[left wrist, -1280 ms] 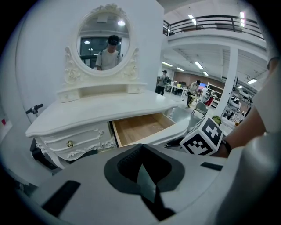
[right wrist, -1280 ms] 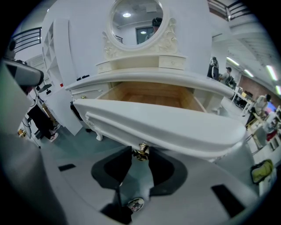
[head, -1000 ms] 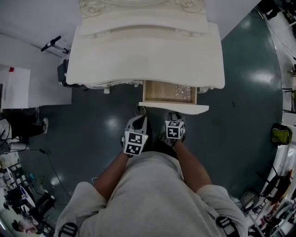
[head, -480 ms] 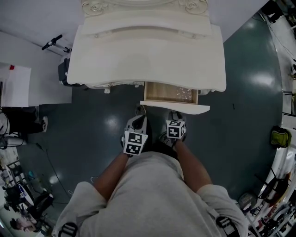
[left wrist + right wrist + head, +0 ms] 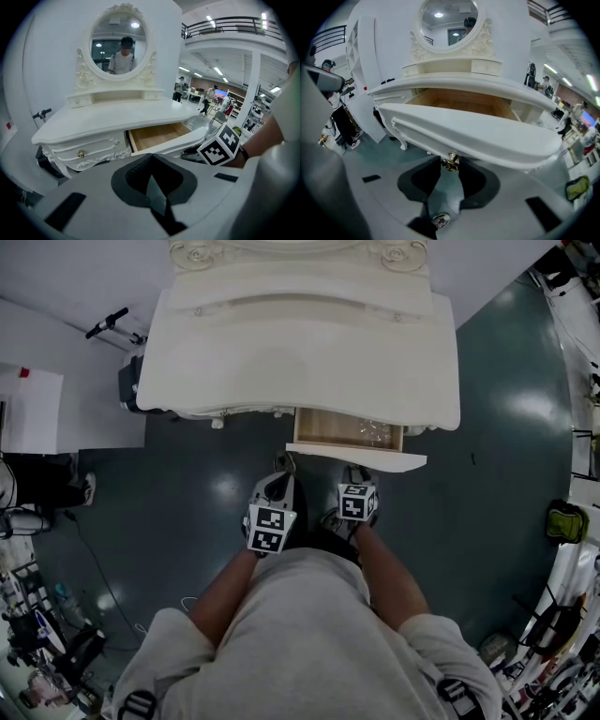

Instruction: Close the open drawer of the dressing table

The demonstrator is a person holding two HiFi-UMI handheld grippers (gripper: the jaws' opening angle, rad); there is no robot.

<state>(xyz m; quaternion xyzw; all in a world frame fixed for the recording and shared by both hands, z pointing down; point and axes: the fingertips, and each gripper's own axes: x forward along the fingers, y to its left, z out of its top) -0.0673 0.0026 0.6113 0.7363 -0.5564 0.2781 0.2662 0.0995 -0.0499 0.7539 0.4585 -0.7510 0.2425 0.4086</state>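
Observation:
The white dressing table stands ahead of me, its right-hand drawer pulled out and showing a wooden bottom. In the right gripper view the curved white drawer front fills the middle, with its brass knob hanging below it. My right gripper is shut on that knob, a dark pad on each side of it. My left gripper hovers just left of the right one, off the drawer, jaws shut with nothing in them.
A closed drawer with a brass knob sits left of the open one. An oval mirror tops the table. A white panel stands at the left, a green bag at the right, cables and gear at lower left.
Almost nothing differs. Both grippers keep their places by the drawer front; the picture only drifts slightly as the head shifts.

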